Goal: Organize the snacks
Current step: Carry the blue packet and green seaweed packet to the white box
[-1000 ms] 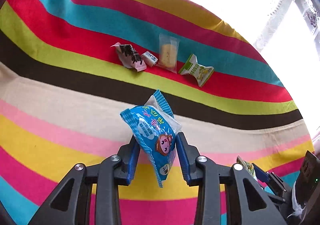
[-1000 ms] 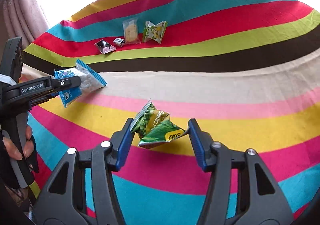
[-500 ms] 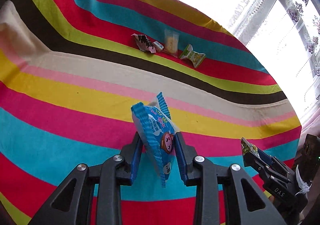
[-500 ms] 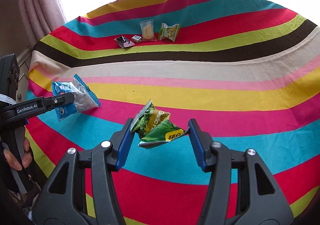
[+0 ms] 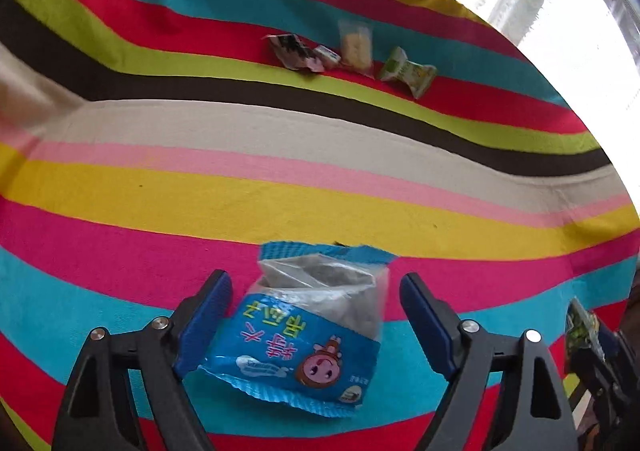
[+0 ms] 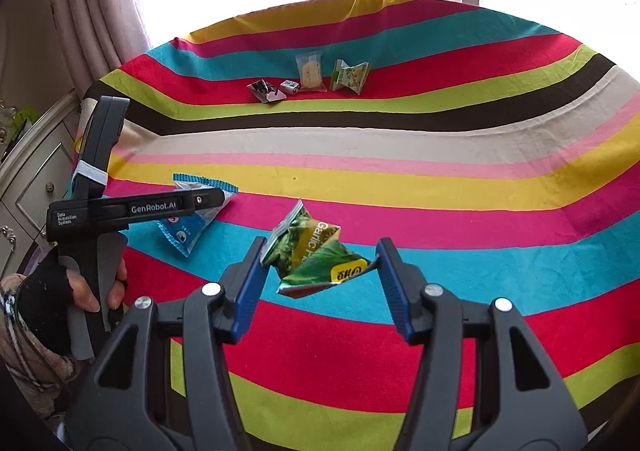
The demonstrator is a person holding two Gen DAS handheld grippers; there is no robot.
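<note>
A blue snack packet (image 5: 304, 335) lies flat on the striped cloth (image 5: 200, 203) between the jaws of my left gripper (image 5: 315, 279). The jaws are opening and neither pad presses on the packet. The right wrist view shows the same packet (image 6: 192, 229) under the left gripper (image 6: 200, 203), low over the cloth. My right gripper (image 6: 322, 247) is shut on a green garlic snack packet (image 6: 316, 255), held above the teal stripe. At the far side sits a row: a dark wrapper (image 6: 265, 90), a small white candy (image 6: 291, 86), a clear biscuit bag (image 6: 310, 71) and a green-white packet (image 6: 350, 77).
A gloved hand (image 6: 48, 291) holds the left gripper at the cloth's left edge. A white cabinet with drawers (image 6: 36, 179) stands beyond that edge. Curtains (image 6: 96, 11) and a bright window lie behind the far edge.
The left jaws have spread and the blue packet has gone from upright in the grip to flat on the cloth. Both grippers have drawn back from the far row; the right still holds the green packet.
</note>
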